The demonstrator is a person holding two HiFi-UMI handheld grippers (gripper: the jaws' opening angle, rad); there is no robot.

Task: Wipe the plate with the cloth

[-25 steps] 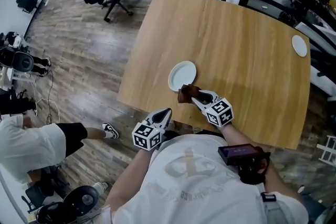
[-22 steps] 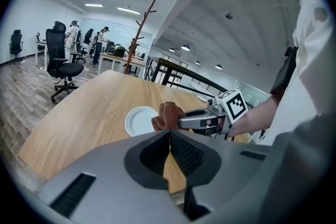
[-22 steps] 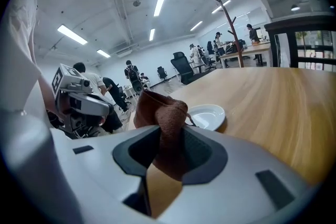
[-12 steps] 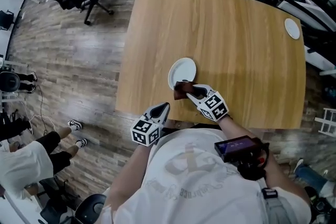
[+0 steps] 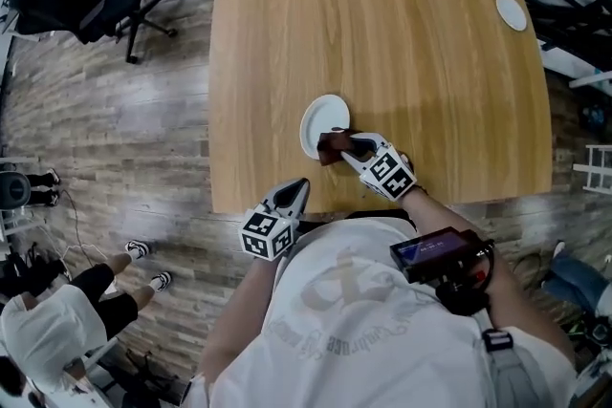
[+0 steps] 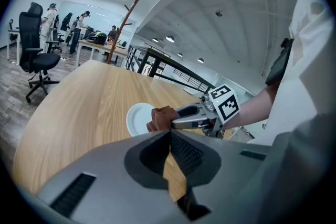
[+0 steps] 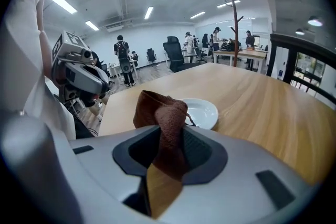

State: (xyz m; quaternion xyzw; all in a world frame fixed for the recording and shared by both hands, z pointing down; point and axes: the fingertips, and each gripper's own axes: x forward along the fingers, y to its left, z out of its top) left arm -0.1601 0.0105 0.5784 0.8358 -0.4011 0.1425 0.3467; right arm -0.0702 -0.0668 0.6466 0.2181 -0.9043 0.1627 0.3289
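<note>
Moved the brown cloth forward since a second ago, from just short of the white plate to over its near rim. Keeps the left gripper back at the near edge of the wooden table, jaws pressed together on nothing. Clamps the bunched cloth in the right gripper, jaws closed tight on it. Cannot tell whether cloth touches plate. Farther off, at the far right corner, a small second plate; left of the table, a black office chair.
</note>
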